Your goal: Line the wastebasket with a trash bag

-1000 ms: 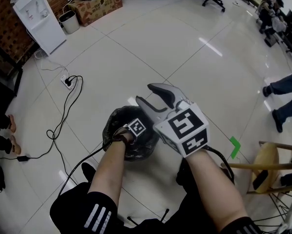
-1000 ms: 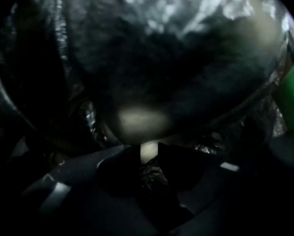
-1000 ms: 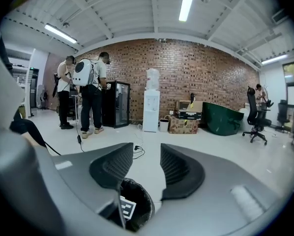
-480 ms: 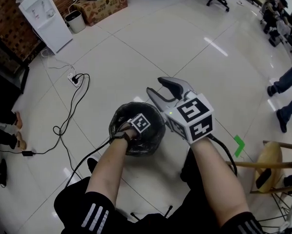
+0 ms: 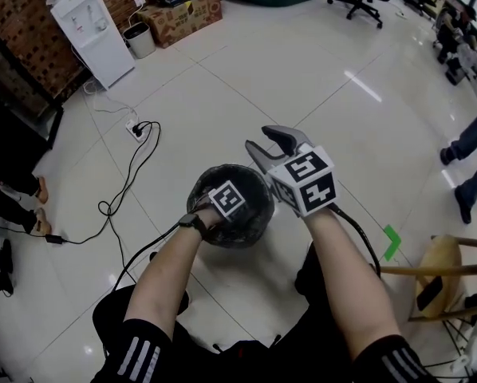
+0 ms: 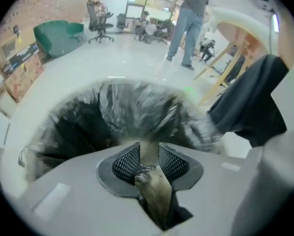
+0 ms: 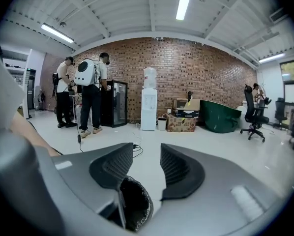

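Left gripper [image 6: 149, 154] pinches the trash bag [image 6: 132, 107] over the wastebasket [image 5: 254, 218].
I see its jaws pressed on a thin fold of the black bag. My right gripper [image 7: 147, 167] hangs beside the wastebasket on the floor [image 5: 318, 78], jaws spread, nothing between them.

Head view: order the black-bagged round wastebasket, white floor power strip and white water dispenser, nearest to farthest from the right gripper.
1. Black-bagged round wastebasket, close, lower left.
2. White floor power strip, farther left.
3. White water dispenser, far upper left.
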The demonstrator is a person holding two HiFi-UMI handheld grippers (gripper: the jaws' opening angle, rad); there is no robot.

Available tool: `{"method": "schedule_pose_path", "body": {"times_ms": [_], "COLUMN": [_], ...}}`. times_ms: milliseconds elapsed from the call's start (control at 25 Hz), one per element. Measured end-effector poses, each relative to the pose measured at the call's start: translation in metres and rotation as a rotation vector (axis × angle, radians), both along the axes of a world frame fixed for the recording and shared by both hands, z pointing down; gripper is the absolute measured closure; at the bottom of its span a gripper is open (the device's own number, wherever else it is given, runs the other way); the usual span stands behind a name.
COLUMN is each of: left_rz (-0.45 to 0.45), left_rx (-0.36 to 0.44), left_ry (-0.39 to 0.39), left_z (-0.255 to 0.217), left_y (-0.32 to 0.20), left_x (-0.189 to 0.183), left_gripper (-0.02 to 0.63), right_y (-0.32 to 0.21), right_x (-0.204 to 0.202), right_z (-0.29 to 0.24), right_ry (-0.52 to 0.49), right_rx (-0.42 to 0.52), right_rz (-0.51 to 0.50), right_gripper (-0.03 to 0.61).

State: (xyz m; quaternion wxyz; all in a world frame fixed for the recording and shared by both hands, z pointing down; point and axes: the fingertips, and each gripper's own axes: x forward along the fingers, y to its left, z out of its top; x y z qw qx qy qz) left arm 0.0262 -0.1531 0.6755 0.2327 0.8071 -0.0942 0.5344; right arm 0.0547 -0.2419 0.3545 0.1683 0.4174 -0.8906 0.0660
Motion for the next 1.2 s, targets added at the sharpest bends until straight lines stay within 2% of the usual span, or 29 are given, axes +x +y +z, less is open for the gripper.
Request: {"method": "schedule_pose_path", "body": {"times_ms": [160, 360, 480, 640, 760, 920, 1200], "left_rz": [0.003, 0.018, 0.003, -0.114, -0.162, -0.117, -0.081], "left_rx": [0.08, 0.287, 0.405, 0.431, 0.473, 0.519, 0.56], "left_ry": [-0.017, 0.091, 0.125, 0.191, 0.207, 0.214, 0.216], "left_z": [-0.051, -0.143, -0.185, -0.216, -0.222, -0.229, -0.235], "left_y": [0.004, 0.0, 0.003, 0.009, 0.009, -0.001, -0.015], "left_x": [-0.016, -0.026, -0.04, -0.065, -0.085, -0.091, -0.091], "left_gripper": [0.505, 0.505, 0.505, 0.505, 0.505, 0.506, 0.505], "right_y": [0.002, 0.009, 0.016, 0.025, 0.036, 0.037, 0.033], "right_x": [0.004, -0.004, -0.01, -0.018, -0.026, -0.025, -0.026], "right_z": [0.006, 0.011, 0.011, 0.021, 0.028, 0.035, 0.034], "right_ry": [-0.003, -0.03, -0.034, -0.047, -0.052, -0.03, -0.043], "right_rx": [-0.021, -0.06, -0.059, -0.111, -0.15, -0.155, -0.173], "right_rz": [-0.008, -0.057, -0.096, -0.14, -0.185, -0.196, -0.19], "right_gripper": [0.397, 0.411, 0.461, 0.53, 0.532, 0.569, 0.57]}}
